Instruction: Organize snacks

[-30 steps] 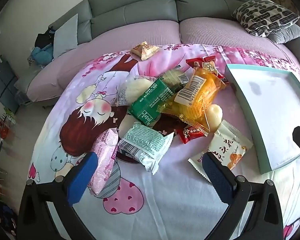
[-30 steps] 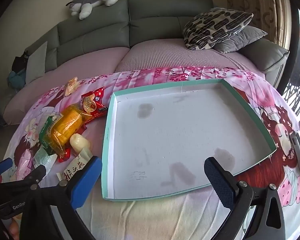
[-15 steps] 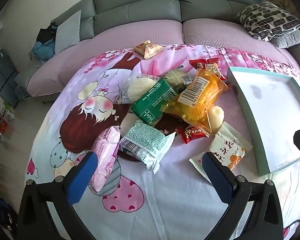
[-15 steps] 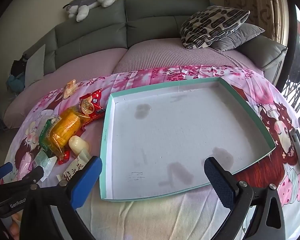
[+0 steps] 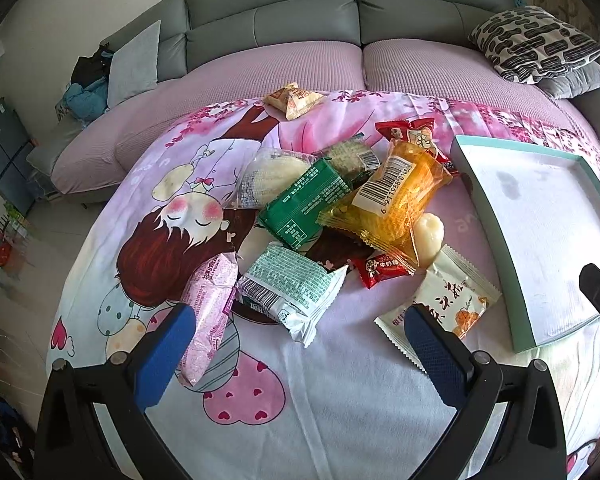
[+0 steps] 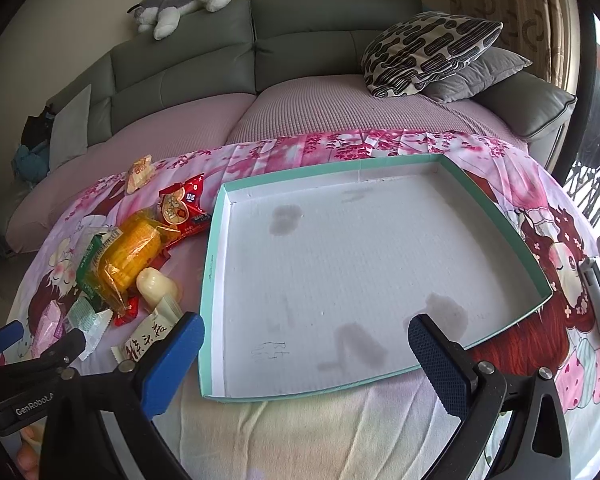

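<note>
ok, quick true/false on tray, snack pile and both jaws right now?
1. The tray holds no snacks: true.
2. The left gripper is shut on the pink packet: false, its jaws are open and hold nothing; the pink packet lies on the cloth.
3. The orange packet rests on top of the pile: true.
4. The right gripper is over the snack pile: false, it is open in front of the tray.

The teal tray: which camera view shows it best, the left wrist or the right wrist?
The right wrist view shows the teal tray best: all four rims and the stained white floor are visible, with no snacks inside. The left wrist view shows only its left part at the frame's right edge, with the rest cut off.
</note>
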Demonstrator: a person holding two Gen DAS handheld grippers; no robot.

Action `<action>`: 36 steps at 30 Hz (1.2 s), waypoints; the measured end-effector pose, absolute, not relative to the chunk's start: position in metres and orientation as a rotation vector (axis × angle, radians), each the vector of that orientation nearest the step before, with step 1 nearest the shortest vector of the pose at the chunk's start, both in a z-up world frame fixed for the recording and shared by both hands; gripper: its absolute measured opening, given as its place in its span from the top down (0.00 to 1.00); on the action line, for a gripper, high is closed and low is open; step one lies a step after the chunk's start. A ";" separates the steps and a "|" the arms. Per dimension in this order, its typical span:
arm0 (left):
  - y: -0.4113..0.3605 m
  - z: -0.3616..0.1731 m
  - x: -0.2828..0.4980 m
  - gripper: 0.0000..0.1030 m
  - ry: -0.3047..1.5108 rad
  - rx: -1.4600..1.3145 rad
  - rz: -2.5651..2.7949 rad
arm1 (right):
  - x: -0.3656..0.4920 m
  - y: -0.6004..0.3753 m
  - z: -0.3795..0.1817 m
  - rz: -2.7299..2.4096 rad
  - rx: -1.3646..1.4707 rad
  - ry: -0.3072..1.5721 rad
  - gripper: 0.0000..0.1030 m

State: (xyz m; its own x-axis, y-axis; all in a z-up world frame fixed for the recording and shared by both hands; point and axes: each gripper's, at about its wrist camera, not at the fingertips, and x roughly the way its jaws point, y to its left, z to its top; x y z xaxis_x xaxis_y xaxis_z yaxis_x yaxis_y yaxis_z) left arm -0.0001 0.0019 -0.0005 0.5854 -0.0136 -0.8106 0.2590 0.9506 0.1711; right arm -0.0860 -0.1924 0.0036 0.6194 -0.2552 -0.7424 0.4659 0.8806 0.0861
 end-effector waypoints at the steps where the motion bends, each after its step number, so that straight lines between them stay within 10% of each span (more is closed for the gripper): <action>1: 0.002 0.000 0.000 0.00 0.934 0.284 -0.162 | -0.086 -0.192 0.004 -0.420 0.282 0.803 0.00; 36: 0.006 0.003 0.001 0.00 0.926 0.256 -0.153 | -0.086 -0.192 0.005 -0.417 0.275 0.805 0.00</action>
State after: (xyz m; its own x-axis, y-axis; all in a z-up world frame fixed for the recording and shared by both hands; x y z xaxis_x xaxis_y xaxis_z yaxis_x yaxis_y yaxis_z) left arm 0.0010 0.0064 0.0029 0.5931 -0.0203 -0.8049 0.2393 0.9590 0.1521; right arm -0.0863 -0.1924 0.0050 0.6193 -0.2544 -0.7428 0.4596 0.8845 0.0803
